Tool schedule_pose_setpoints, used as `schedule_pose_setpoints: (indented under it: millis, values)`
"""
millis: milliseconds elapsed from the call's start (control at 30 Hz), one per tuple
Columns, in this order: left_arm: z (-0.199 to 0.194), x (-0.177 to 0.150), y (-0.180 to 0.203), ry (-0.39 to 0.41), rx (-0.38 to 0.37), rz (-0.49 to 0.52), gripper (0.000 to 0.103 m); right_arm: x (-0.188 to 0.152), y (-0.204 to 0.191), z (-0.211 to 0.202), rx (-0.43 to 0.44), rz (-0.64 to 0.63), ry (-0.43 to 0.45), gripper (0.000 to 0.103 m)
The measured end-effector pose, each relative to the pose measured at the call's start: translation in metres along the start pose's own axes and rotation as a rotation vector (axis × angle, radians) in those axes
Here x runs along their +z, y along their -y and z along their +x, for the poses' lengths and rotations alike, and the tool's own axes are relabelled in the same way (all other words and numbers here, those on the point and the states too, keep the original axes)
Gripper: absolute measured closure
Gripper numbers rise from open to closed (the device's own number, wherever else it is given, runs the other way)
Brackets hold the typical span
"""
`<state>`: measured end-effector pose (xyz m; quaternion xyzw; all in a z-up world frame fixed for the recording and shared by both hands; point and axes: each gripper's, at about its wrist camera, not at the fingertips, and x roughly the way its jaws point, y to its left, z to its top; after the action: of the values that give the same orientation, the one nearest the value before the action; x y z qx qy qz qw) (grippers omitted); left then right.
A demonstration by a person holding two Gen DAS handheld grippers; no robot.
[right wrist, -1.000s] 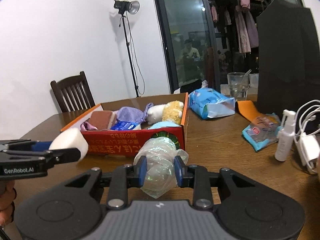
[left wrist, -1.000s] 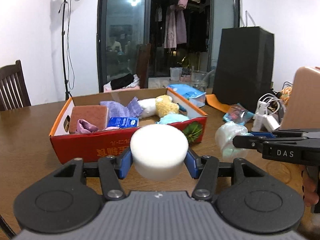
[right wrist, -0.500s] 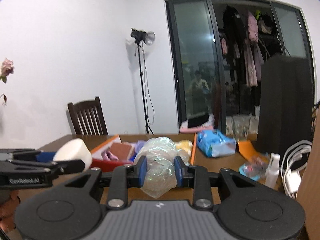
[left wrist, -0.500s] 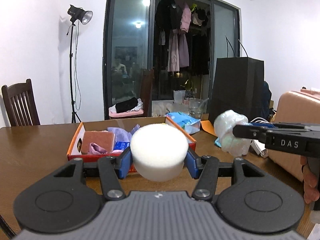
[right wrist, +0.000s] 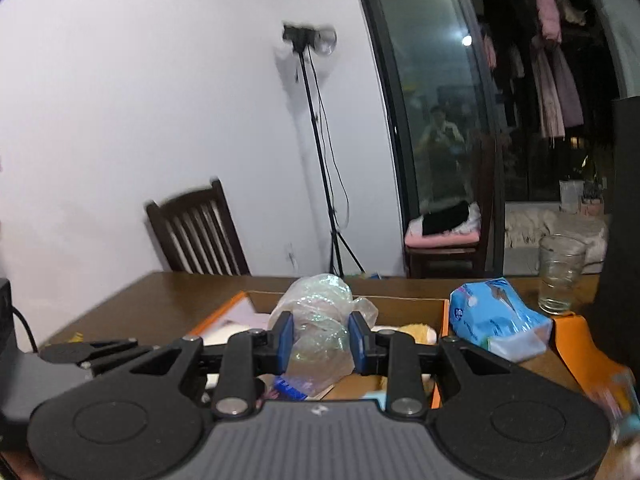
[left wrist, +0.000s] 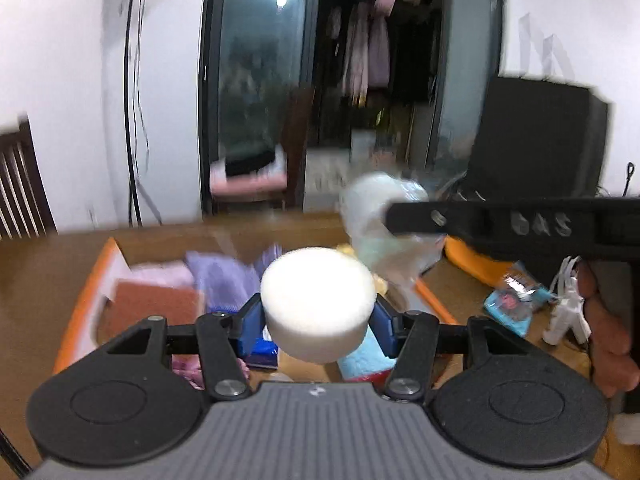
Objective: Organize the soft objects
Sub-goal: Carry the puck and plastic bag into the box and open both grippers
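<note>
We see the left gripper (left wrist: 318,320) pinching a white foam puck (left wrist: 318,300) between its blue pads, held above the open cardboard box (left wrist: 86,300) on the wooden table (right wrist: 168,296). The right gripper (right wrist: 320,340) clamps a crumpled clear plastic bag (right wrist: 320,320), also over the box. Inside lie a brown sponge (left wrist: 148,304) and a purple cloth (left wrist: 224,276). A blue tissue pack (right wrist: 496,324) rests just beside the box, a glass (right wrist: 560,276) near it.
</note>
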<state>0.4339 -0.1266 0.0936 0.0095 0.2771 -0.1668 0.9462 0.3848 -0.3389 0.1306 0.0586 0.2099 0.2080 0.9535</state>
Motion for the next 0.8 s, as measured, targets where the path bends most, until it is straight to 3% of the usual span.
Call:
schedule_pose_setpoints:
  millis: [167,267,400,467,567,733,800]
  values:
    - [0.079,0.003,-0.017,-0.229,0.011,-0.039,0.045,0.013,0.033,0.098,-0.026,0.065,-0.189,0.073]
    - [0.100,-0.002,-0.020,-0.276,-0.001,0.003,0.034,0.007,0.037,0.145,-0.073,0.025,-0.328,0.069]
    - [0.101,-0.002,-0.019,-0.266,-0.006,0.013,0.030,-0.004,0.027,0.182,-0.061,-0.032,-0.467,0.068]
    - [0.099,-0.001,-0.023,-0.274,-0.017,-0.009,0.022,-0.014,0.021,0.188,-0.065,-0.048,-0.503,0.067]
    - [0.089,0.001,-0.023,-0.275,-0.014,-0.013,0.021,-0.015,0.021,0.190,-0.066,-0.026,-0.514,0.062]
    - [0.054,0.009,-0.019,-0.238,-0.008,-0.015,0.021,0.002,0.021,0.157,-0.072,-0.010,-0.467,0.048]
    - [0.033,0.014,-0.018,-0.202,-0.001,-0.004,0.019,0.013,0.018,0.140,-0.074,-0.011,-0.432,0.047]
